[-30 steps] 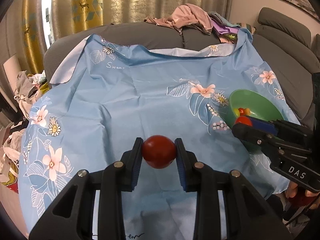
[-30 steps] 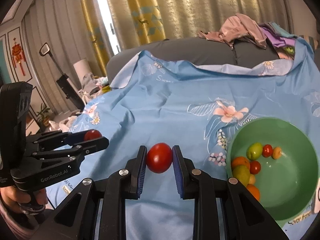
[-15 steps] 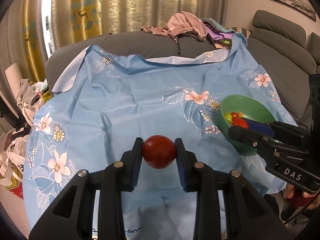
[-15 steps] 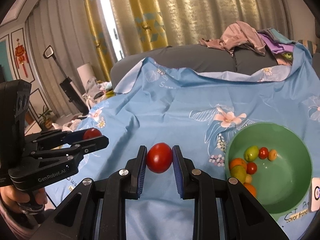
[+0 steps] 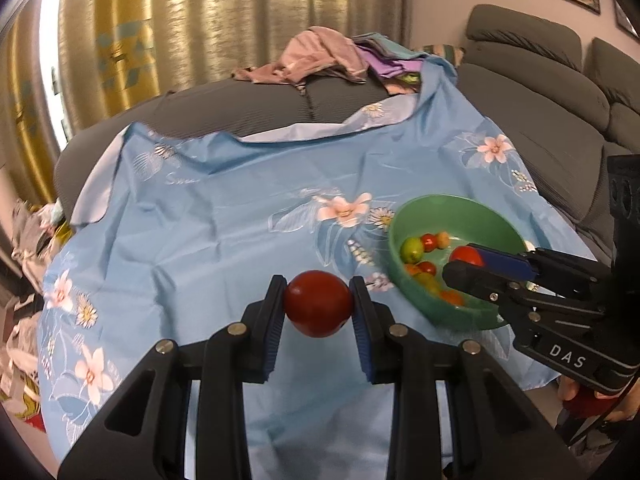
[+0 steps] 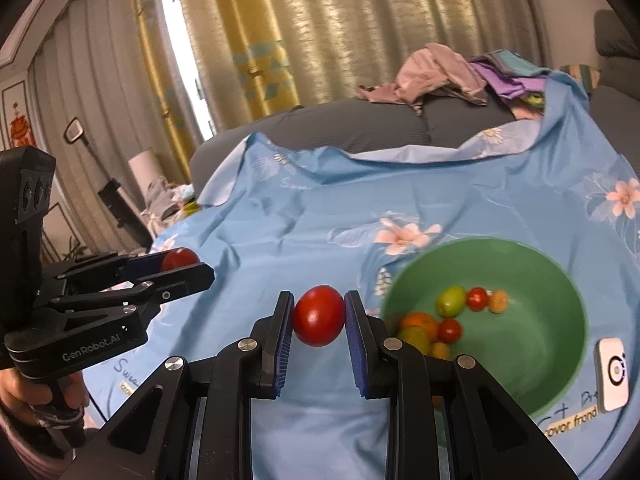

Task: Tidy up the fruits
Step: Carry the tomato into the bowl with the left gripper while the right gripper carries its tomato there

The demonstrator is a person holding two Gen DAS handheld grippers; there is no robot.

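Note:
My left gripper (image 5: 318, 304) is shut on a dark red tomato (image 5: 318, 303) and holds it above the blue floral cloth, left of the green bowl (image 5: 480, 216). My right gripper (image 6: 319, 316) is shut on a brighter red tomato (image 6: 319, 315), held just left of the green bowl (image 6: 560, 280). The bowl holds several small red, green and orange fruits (image 6: 452, 308). In the left wrist view the right gripper (image 5: 466, 260) hangs over the bowl's near rim. In the right wrist view the left gripper (image 6: 180, 260) is at the left, over the cloth.
The blue floral cloth (image 5: 220, 220) covers a grey sofa (image 5: 540, 140). A heap of clothes (image 5: 332, 56) lies on the sofa back. Gold curtains (image 6: 320, 32) hang behind. A white tag (image 6: 614, 372) sits at the bowl's near right rim. Clutter lies beyond the cloth's left edge.
Both grippers kept their tomatoes. The left gripper's view has swung right and nearer the bowl. The right gripper has moved closer to the bowl, over its near rim.

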